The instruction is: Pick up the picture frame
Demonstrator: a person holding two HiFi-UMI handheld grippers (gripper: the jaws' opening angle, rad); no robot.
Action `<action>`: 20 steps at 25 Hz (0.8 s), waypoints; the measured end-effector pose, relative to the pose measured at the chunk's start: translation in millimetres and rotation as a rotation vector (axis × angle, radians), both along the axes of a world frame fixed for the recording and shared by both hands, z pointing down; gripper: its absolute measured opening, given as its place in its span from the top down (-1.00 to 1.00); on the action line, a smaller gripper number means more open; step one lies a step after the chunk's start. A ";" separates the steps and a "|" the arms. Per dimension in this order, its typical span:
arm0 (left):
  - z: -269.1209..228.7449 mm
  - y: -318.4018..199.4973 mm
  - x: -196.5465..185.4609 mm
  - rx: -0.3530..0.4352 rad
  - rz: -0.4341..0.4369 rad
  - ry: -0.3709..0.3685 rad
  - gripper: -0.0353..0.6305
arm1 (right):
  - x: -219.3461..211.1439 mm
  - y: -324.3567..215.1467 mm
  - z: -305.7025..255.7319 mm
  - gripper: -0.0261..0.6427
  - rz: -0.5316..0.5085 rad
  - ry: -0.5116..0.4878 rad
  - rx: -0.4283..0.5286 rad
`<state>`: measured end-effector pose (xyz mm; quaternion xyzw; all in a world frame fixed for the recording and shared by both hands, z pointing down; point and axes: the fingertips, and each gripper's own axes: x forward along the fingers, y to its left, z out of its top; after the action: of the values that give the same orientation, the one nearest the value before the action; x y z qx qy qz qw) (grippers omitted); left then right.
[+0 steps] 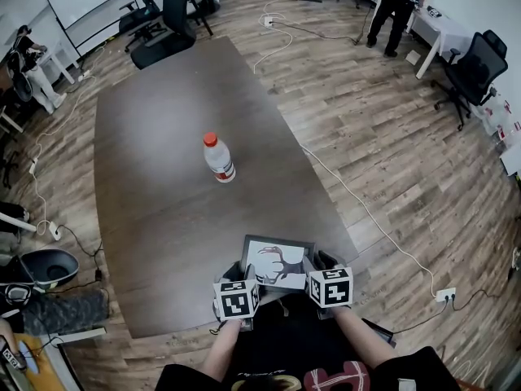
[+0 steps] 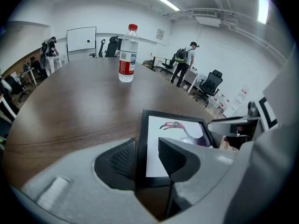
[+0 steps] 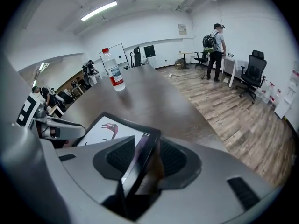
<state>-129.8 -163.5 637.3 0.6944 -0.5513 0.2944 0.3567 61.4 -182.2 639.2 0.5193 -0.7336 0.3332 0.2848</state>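
A black picture frame [image 1: 277, 263] with a bird print lies on the dark wooden table [image 1: 163, 161] at its near edge. My left gripper [image 1: 236, 274] is at the frame's left edge and my right gripper [image 1: 319, 261] at its right edge. In the left gripper view the frame's [image 2: 175, 134] left border sits between the jaws of the left gripper [image 2: 147, 155], with a gap to the right pad. In the right gripper view the frame [image 3: 107, 132] is seen almost edge-on, its right border between the jaws of the right gripper [image 3: 142, 157], with a gap on one side.
A plastic water bottle [image 1: 218, 158] with a red cap stands upright mid-table, beyond the frame. Office chairs [image 1: 167, 19] stand at the table's far end. A person [image 1: 391, 6] stands far off at the back right. Cables [image 1: 366, 218] run over the wooden floor.
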 end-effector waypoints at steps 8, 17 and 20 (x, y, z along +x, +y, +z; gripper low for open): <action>18.9 -4.2 -2.5 -0.079 -0.018 0.010 0.42 | 4.6 -7.1 16.2 0.45 0.021 0.002 -0.051; 20.3 -9.4 -2.6 -0.118 -0.040 0.051 0.45 | 2.5 -10.8 22.2 0.46 0.036 0.003 -0.097; 18.8 -8.7 -1.5 -0.137 -0.044 0.074 0.54 | -1.5 -10.8 20.5 0.57 0.025 -0.002 -0.104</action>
<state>-131.3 -172.2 656.1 0.6666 -0.5313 0.2976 0.4299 59.9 -193.0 659.8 0.5125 -0.7092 0.3749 0.3063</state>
